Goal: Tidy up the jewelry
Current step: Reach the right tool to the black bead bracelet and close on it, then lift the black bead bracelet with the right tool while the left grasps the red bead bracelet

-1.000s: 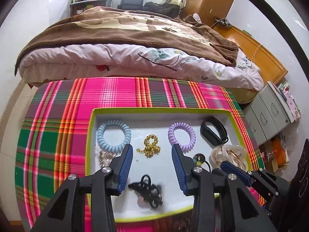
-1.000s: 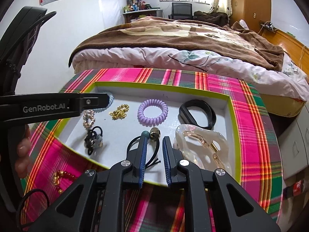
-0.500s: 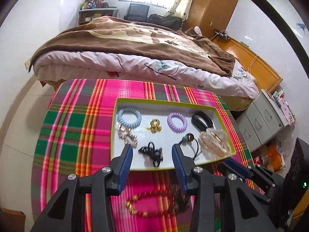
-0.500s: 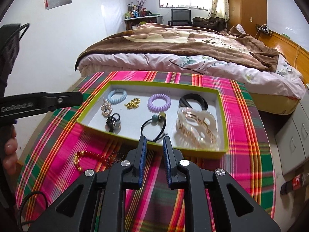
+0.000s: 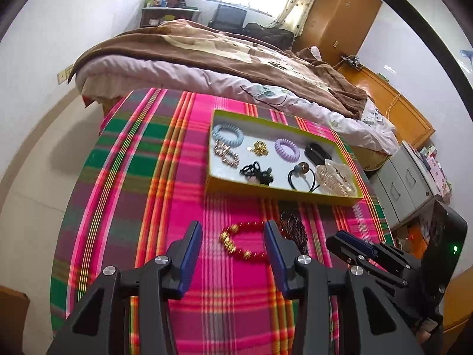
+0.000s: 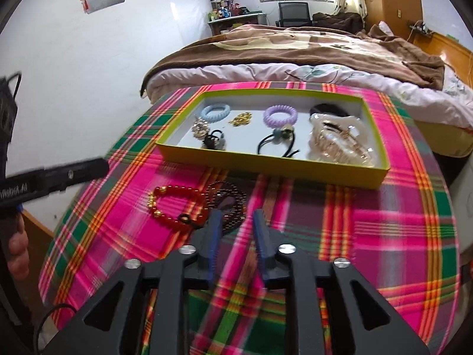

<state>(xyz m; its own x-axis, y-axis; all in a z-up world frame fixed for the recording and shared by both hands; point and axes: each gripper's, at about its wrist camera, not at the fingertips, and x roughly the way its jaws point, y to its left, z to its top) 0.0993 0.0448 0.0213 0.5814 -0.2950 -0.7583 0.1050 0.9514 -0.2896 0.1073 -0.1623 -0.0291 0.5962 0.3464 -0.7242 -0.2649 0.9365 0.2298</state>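
Note:
A yellow-green tray (image 5: pixel 278 193) (image 6: pixel 266 164) on the plaid cloth holds a blue coil tie (image 5: pixel 227 134), a purple coil tie (image 6: pixel 279 115), gold pieces, black hair ties (image 6: pixel 275 145) and a clear chain (image 6: pixel 337 142). A red bead bracelet (image 5: pixel 245 241) (image 6: pixel 174 207) and a dark bead bracelet (image 5: pixel 294 226) (image 6: pixel 227 204) lie on the cloth in front of the tray. My left gripper (image 5: pixel 233 238) is open over the red bracelet. My right gripper (image 6: pixel 236 224) is open and empty, just in front of the dark bracelet.
The plaid-covered table (image 5: pixel 133 171) stands against a bed (image 5: pixel 207 59). Grey drawers (image 5: pixel 414 177) stand to the right. The other gripper's body (image 6: pixel 53 177) reaches in at the left of the right wrist view.
Both grippers have pulled back from the tray toward the table's near side. The right gripper has opened and left the black hair tie in the tray. The two bracelets have come into view.

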